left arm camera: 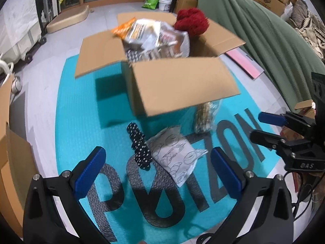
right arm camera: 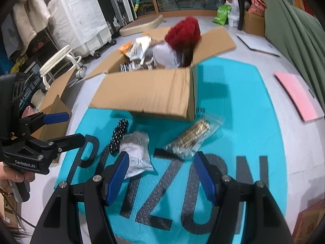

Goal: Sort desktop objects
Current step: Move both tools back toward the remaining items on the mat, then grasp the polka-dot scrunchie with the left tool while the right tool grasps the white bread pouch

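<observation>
The turquoise mat [left arm camera: 81, 122] with its big grey lettering fills the middle and lower part of both views and seems to serve as the working ground — everything to be sorted lies on it or in the box standing on it. That cardboard box [left arm camera: 178, 85] sits in the upper centre of the left wrist view, flaps splayed wide, presumably so things can be dropped in from above; it is already heaped with snack bags [left arm camera: 142, 30] and a fuzzy red bundle [left arm camera: 192, 21] poking over its far rim. Three things are left on the mat in front of the box: a clear packet of tan sticks [right arm camera: 193, 140] lying slantwise just under the box's near corner, a white printed pouch [right arm camera: 137, 154] in the lower centre, and a black polka-dot piece [left arm camera: 139, 146] touching the pouch's left edge. The left gripper [left arm camera: 158, 172] hovers low with its blue fingers [left arm camera: 90, 172] spread wide and empty, framing the pouch and dotted piece, so I judge these are the next pick. The right gripper [right arm camera: 160, 174] is likewise released and holds nothing, its fingers straddling the gap between pouch and stick packet — probably waiting its turn.
</observation>
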A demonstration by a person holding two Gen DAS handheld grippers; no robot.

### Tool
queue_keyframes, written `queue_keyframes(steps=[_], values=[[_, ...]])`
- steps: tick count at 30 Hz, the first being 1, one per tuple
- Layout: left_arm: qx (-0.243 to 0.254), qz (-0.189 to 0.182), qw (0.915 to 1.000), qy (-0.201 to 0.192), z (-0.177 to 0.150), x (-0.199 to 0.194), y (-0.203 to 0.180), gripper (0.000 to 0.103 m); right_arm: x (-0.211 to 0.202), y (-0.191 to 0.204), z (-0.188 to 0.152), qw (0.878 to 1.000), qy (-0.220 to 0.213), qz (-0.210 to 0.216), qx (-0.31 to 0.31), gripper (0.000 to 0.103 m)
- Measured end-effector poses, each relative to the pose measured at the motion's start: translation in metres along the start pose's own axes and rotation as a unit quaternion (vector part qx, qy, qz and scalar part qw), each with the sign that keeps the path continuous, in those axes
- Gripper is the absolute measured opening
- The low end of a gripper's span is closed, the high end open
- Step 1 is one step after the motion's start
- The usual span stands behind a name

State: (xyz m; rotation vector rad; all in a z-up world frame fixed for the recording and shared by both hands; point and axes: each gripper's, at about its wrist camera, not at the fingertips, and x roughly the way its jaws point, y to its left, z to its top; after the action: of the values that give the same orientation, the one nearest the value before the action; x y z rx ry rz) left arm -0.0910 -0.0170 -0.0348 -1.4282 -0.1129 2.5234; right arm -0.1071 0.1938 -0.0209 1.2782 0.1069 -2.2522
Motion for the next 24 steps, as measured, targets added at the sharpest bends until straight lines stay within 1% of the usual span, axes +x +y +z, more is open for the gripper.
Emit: queue_keyframes(steps=[5,10,19,22,24], values=[[-0.007,0.016,0.9998,0.005,-0.006,0.02,0.009,0.103,0.018,0.001,-0.011,1.0,0.014,0.016,0.006,0.067],[-0.027,0.028,0.9992,0.008,-0.008,0.038,0.021,0.103,0.039,0.01,-0.018,0.999,0.033,0.029,-0.004,0.068],[-0.055,0.05,0.9968,0.028,-0.006,0.077,0.043,0.103,0.075,0.024,-0.023,0.997,0.056,0.038,-0.021,0.068],[-0.061,0.063,0.9954,0.04,-0.005,0.092,0.047,0.103,0.085,0.029,-0.022,0.997,0.062,0.043,-0.024,0.068],[-0.058,0.084,0.9934,0.053,-0.003,0.102,0.05,0.103,0.093,0.032,-0.022,0.996,0.065,0.051,-0.024,0.068]])
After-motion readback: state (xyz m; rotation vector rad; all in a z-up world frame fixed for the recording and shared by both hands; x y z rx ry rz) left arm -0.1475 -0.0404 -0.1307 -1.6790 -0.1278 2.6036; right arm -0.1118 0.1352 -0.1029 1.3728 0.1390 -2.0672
